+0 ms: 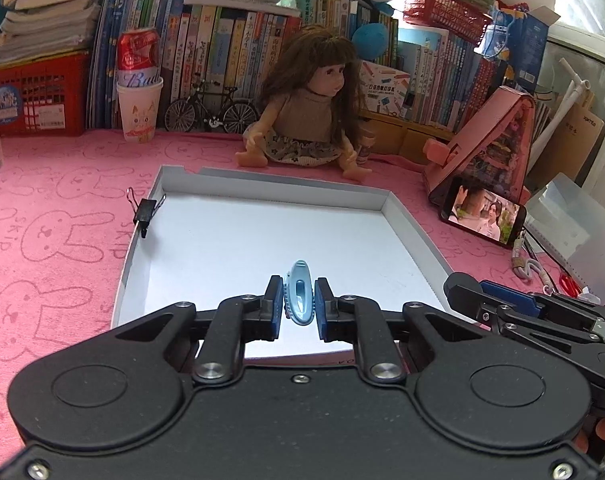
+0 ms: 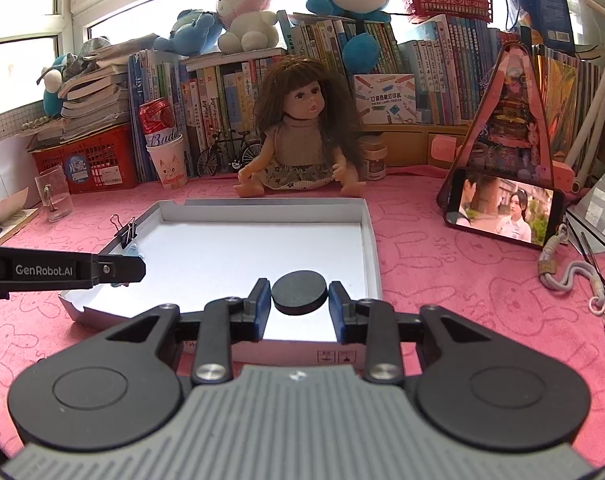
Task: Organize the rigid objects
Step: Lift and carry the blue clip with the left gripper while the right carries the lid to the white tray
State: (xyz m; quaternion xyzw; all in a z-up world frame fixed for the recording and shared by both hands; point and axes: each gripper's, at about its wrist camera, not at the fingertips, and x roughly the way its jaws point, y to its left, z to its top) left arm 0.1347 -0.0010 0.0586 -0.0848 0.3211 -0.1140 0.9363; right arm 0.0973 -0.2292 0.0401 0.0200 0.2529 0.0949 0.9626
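over the white tray (image 1: 402,216), the left gripper (image 1: 298,300) is pinching a blue clip (image 1: 300,296) upright, likely for setting down near the binder clip (image 1: 144,212); the right gripper (image 2: 299,298) is squeezing a black disc (image 2: 299,291) flat, apparently bound for the same tray.

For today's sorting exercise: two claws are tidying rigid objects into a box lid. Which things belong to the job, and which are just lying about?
Job:
- left claw, shut on blue clip
- right claw, shut on black disc
- white box lid
- binder clip on its wall

Lying about:
- doll
- phone
- toy bicycle
- beer can
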